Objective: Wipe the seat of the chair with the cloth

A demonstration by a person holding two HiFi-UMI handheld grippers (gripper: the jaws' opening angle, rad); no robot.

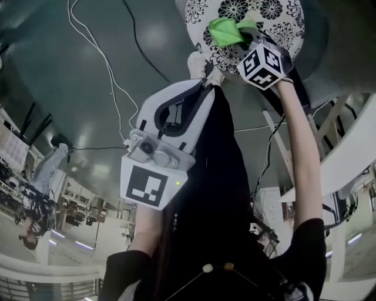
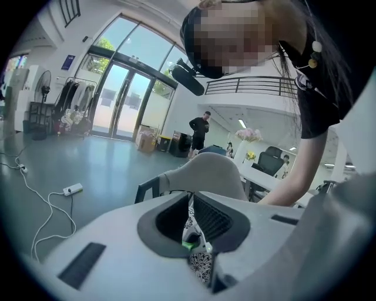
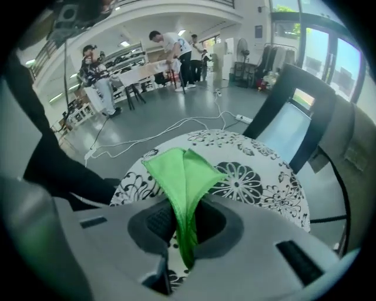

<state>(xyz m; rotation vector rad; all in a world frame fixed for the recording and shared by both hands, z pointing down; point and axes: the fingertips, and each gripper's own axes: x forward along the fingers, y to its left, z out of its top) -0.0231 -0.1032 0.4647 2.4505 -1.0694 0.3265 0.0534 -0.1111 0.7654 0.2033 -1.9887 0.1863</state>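
Cloth (image 3: pixel 182 173), bright green, is pinched in R gripper (image 3: pixel 185 229): jaws closed tight on a bunched fold, which runs down btwn the pads as a narrow strip. The rest fans out past the tips in two flaps and lies on the chair seat (image 3: pixel 252 176). Seat is round, white w/ black flower print. Cloth sits on the seat's near-left part in R gripper view, touching the surface. In head view the same cloth (image 1: pixel 226 30) shows as a green wad at the seat's (image 1: pixel 276 17) edge w/ R gripper (image 1: pixel 247 35) right on it, marker cube (image 1: pixel 264 63) facing the camera and the person's arm stretched toward it. L gripper (image 1: pixel 200 94) is held nearer the body, off the seat, next to the person's black clothing and angled toward the seat. In L gripper view the L gripper (image 2: pixel 197 226) has its jaws all but closed, only a thin slit left and nothing gripped. Thru that slit a bit of flower print (image 2: pixel 201 264) and a green sliver (image 2: pixel 189 242) show beyond. Behind the seat in R gripper view stands a dark-framed panel (image 3: pixel 291 117) w/ pale blue face. White cable (image 1: pixel 100 53) trails over the grey floor, and a power strip (image 2: pixel 72 189) lies on the floor in L gripper view.
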